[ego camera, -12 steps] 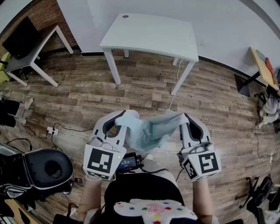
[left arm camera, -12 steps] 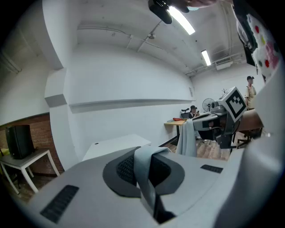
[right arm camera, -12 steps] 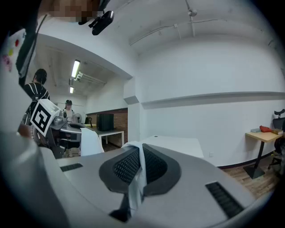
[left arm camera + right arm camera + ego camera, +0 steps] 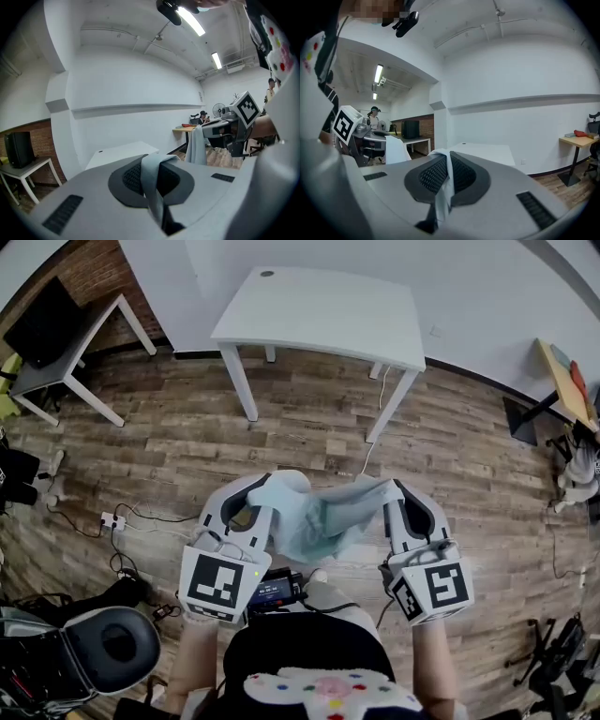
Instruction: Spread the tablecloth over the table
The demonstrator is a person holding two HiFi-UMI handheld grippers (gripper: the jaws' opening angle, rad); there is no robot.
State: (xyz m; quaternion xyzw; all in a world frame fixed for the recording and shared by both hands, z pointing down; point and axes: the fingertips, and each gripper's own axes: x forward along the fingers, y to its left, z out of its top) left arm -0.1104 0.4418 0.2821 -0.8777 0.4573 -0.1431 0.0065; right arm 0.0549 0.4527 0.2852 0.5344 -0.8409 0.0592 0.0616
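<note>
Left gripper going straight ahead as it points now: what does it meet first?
Probably the white table, dead ahead of the left gripper; nothing else shows between them, though depth is hard to judge.

We list tablecloth (image 4: pixel 323 517): pale blue-grey, bunched, slung between left gripper (image 4: pixel 265 495) and right gripper (image 4: pixel 394 495); worktop (image 4: pixel 323 310) white, well apart.

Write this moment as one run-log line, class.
stage: cloth not yet spread | left gripper: shut on cloth | right gripper: shut on cloth | cloth: bunched between grippers | table: uncovered, ahead
</note>
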